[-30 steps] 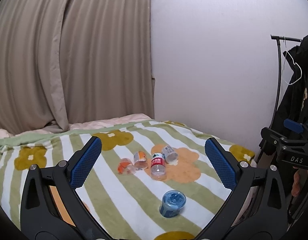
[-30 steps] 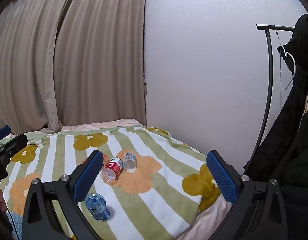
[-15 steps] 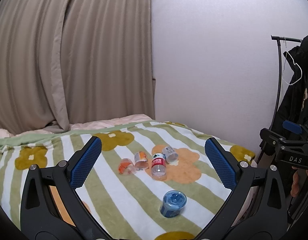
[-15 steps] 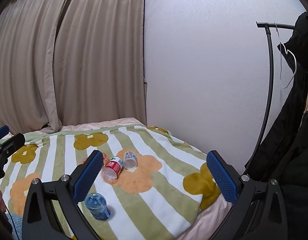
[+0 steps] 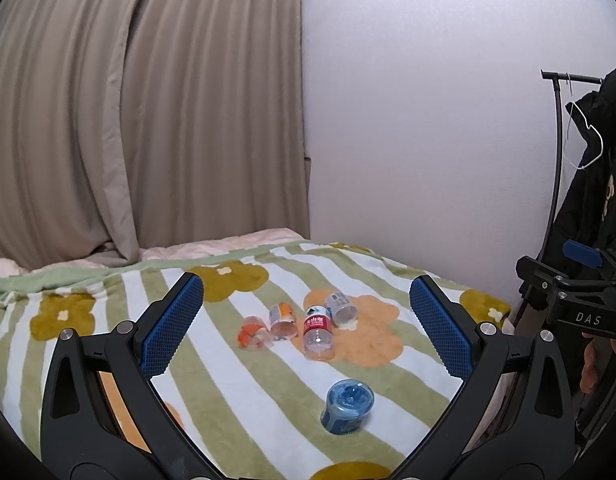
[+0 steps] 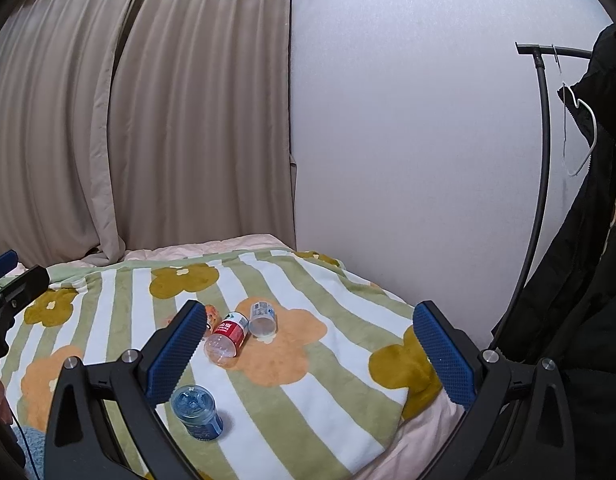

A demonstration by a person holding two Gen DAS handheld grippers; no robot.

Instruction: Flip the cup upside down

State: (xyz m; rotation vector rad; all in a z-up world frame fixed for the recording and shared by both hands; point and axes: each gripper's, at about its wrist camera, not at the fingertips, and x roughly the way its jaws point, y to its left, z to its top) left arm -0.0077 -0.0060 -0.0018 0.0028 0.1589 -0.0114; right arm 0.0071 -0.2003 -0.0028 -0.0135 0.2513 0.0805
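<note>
A blue translucent cup (image 5: pixel 346 406) stands on the striped flower blanket (image 5: pixel 235 380) with its base up, nearest to me; it also shows in the right wrist view (image 6: pixel 196 406). Behind it lie several cut bottle cups on their sides: a red-labelled one (image 5: pixel 318 332), a grey-labelled one (image 5: pixel 340 307) and two orange ones (image 5: pixel 283 320). My left gripper (image 5: pixel 305 328) is open and empty, held above the blanket. My right gripper (image 6: pixel 308 352) is open and empty, further right; the red-labelled cup (image 6: pixel 227 337) and grey-labelled cup (image 6: pixel 262 319) lie ahead of it.
The bed meets a white wall (image 5: pixel 420 120) on the right and beige curtains (image 5: pixel 139 120) behind. A clothes rack with a dark coat (image 6: pixel 588 220) stands right of the bed. The blanket's edge (image 6: pixel 388 432) drops off at the near right.
</note>
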